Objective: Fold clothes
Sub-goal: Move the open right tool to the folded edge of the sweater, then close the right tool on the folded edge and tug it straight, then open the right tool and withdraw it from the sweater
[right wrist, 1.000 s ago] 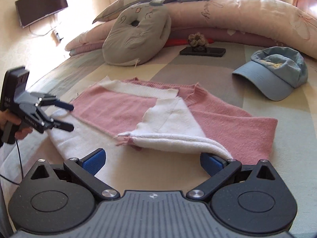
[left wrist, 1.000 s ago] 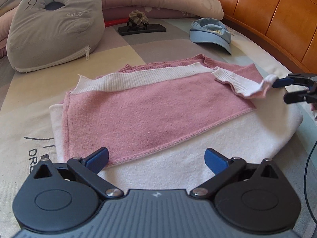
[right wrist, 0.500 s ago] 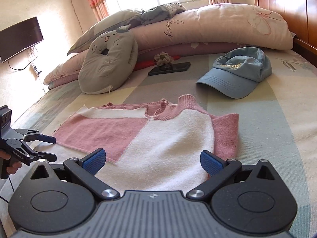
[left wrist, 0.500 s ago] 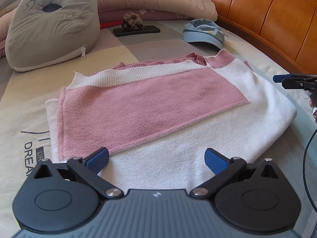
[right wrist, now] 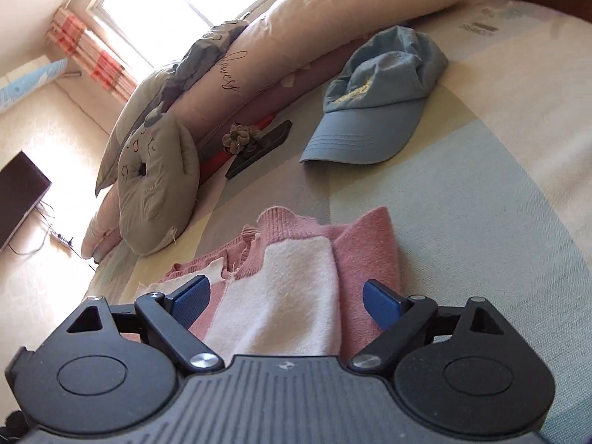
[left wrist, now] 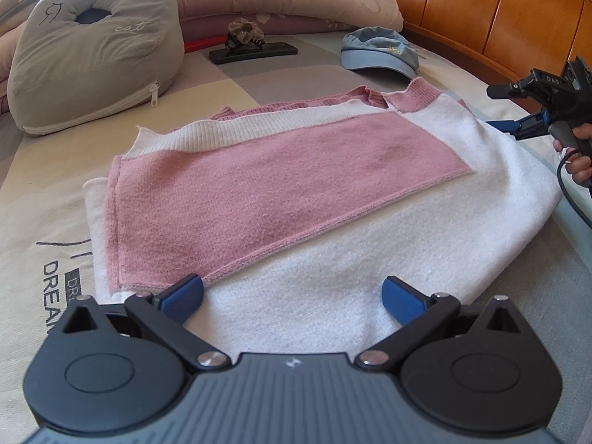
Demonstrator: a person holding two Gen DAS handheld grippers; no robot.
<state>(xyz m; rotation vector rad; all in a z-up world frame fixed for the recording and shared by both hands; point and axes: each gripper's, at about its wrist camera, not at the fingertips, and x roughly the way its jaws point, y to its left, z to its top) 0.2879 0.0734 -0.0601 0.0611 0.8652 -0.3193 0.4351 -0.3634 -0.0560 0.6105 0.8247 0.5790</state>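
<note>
A pink and white sweater (left wrist: pixel 281 185) lies partly folded on the bed, its pink sleeve laid across the white body. My left gripper (left wrist: pixel 294 294) hovers open over the near white hem, with nothing pinched. At the sweater's right side, a hand holds my right gripper (left wrist: pixel 497 109). In the right wrist view this gripper (right wrist: pixel 286 298) is rolled sideways and its jaws are closing. The sweater's (right wrist: pixel 296 288) white and pink edge lies between the fingers, and the pads stand off the cloth.
A blue cap (left wrist: pixel 377 53) lies beyond the sweater, beside a black phone (left wrist: pixel 253 51) with a flower hair clip on it. A grey cat cushion (left wrist: pixel 96 48) and long pillows sit at the back left. The wooden headboard (left wrist: pixel 499 11) runs along the right.
The white sleeve end that hung by the right gripper now lies flat on the sweater. The right gripper drew back, rolled sideways and dropped to the sweater's right edge. The left gripper stayed put.
</note>
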